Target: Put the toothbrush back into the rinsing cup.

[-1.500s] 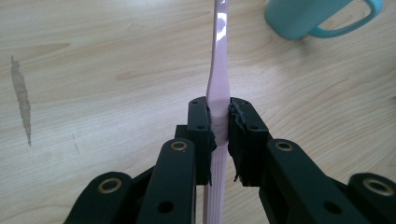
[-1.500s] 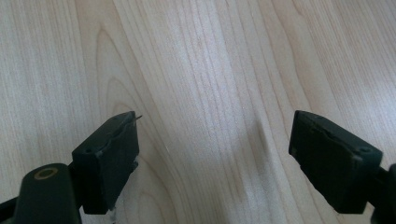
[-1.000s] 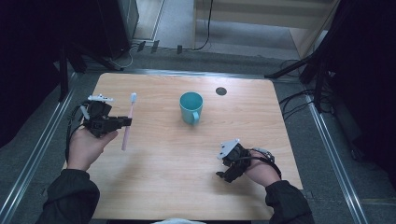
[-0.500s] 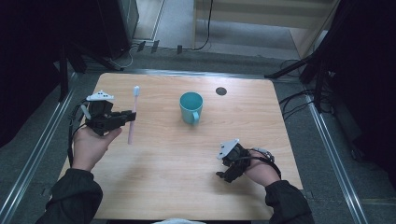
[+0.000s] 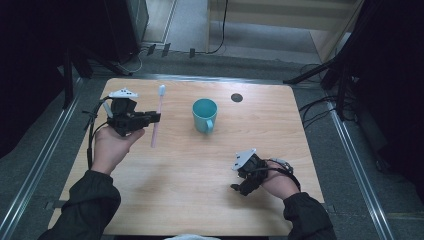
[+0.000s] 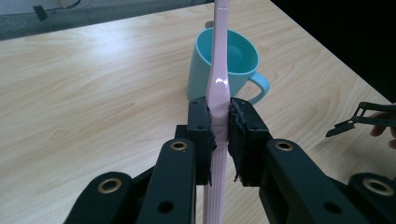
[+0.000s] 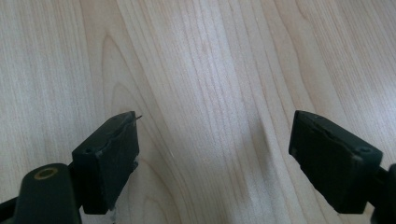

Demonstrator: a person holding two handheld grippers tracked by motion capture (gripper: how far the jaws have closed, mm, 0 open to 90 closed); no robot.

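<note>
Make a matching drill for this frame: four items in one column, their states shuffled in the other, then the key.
Items:
1. toothbrush
2. mug
3. left gripper
4. right gripper

States:
A. jaws wide apart over bare wood, holding nothing
B. teal, standing upright on the table, empty as far as can be seen
C. pink, clamped by its handle, head pointing towards the far edge
D. jaws closed on a thin pink handle

Pairs: 1-C, 2-B, 3-D, 4-A
</note>
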